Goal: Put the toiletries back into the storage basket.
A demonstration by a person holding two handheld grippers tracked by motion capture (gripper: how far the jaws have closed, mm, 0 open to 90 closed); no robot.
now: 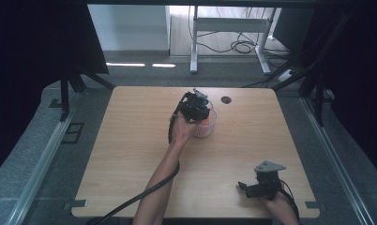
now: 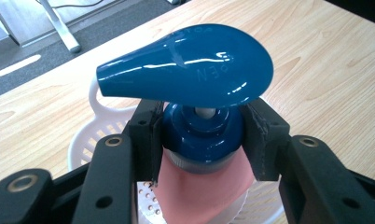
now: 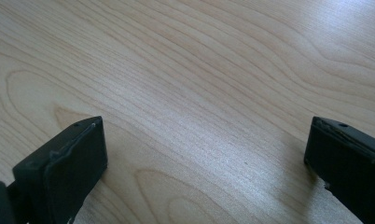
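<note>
Left gripper view shows the left gripper (image 2: 199, 140) clamped on the blue collar of the pump bottle (image 2: 195, 135), which stands upright in the white basket (image 2: 90, 140), spout pointing away to the left. The right gripper (image 1: 262, 186) rests well apart with its jaws wide, so the left hand is clearly nearer.

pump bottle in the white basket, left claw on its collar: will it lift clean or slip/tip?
The left claw grips the pump bottle at its blue collar; the glossy plastic looks slippery, though the wide pump head above may catch a slide. The bottle looks rigid. With the grip near the top, the pink body could swing. The perforated white basket looks light and may shift if snagged.
</note>
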